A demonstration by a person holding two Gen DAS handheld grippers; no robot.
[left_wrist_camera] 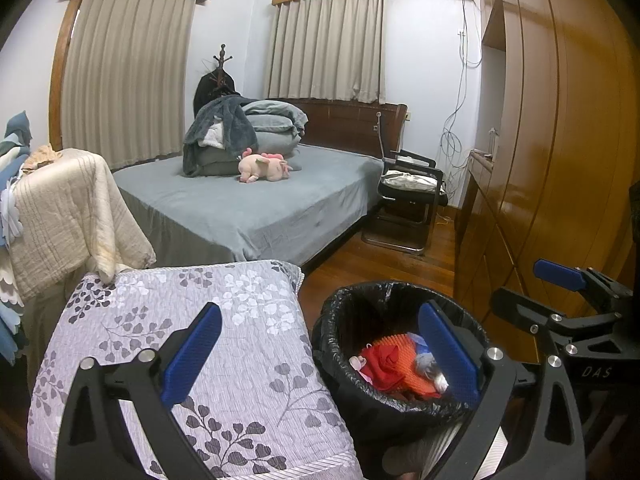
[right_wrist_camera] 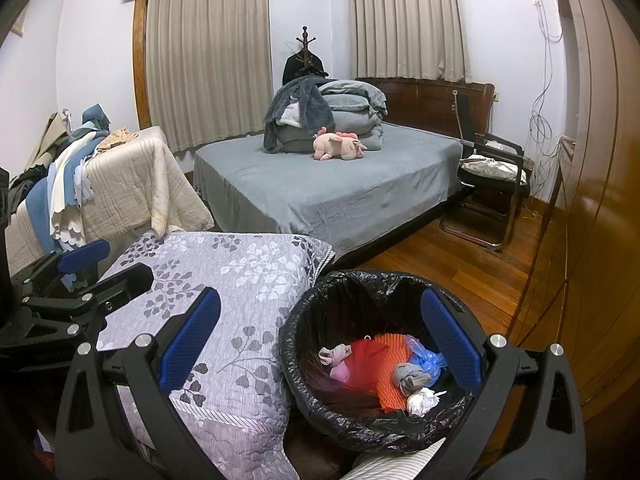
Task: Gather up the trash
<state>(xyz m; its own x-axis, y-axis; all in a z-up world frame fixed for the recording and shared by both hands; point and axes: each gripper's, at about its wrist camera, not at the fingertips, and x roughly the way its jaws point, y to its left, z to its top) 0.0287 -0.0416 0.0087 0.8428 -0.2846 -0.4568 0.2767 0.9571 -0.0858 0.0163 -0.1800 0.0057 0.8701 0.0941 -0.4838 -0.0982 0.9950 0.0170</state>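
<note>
A black-lined trash bin (left_wrist_camera: 340,344) (right_wrist_camera: 304,344) stands on the wooden floor beside a floral-covered surface (left_wrist_camera: 224,320) (right_wrist_camera: 240,280). Inside lie red and orange pieces (right_wrist_camera: 372,364), a blue plastic bag (right_wrist_camera: 426,358), grey socks (right_wrist_camera: 408,376) and a crumpled white tissue (right_wrist_camera: 422,400). My left gripper (left_wrist_camera: 320,356) is open and empty, hovering over the bin's left rim. My right gripper (right_wrist_camera: 320,344) is open and empty, also above the bin. The right gripper also shows at the right edge of the left wrist view (left_wrist_camera: 560,276).
A grey bed (right_wrist_camera: 340,184) with folded bedding and a pink plush toy (right_wrist_camera: 340,145) lies behind. A black chair (right_wrist_camera: 488,184) stands by the bed. A wooden wardrobe (left_wrist_camera: 560,140) fills the right. Draped cloths (right_wrist_camera: 120,184) pile on the left.
</note>
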